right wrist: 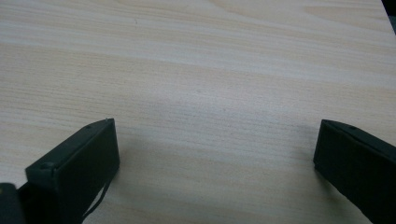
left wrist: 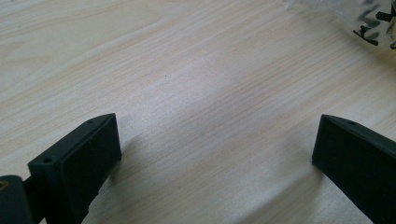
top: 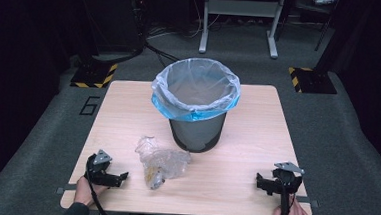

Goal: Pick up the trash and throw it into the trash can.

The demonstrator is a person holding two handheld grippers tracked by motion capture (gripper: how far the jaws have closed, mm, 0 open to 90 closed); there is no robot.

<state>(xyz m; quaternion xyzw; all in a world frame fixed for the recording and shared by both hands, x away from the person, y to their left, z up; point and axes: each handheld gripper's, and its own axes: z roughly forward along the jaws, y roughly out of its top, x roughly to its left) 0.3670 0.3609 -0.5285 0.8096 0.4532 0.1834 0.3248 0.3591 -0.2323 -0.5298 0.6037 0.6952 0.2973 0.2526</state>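
Both tools wide, plastic wrapper (top: 161,163) untouched

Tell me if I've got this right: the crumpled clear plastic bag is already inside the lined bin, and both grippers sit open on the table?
Not quite. The crumpled clear plastic bag lies on the table in front of the lined bin, not inside it, as the high view shows. The left gripper and right gripper are indeed open.

A light wooden table (top: 245,156) stands on grey carpet (top: 341,147). Beyond its far corners two black floor plates edged with yellow-and-black hazard stripes lie on the carpet, one at the left (top: 93,74) and one at the right (top: 312,80). A white metal frame (top: 239,10) stands farther back, with dark cables (top: 154,50) trailing near it.
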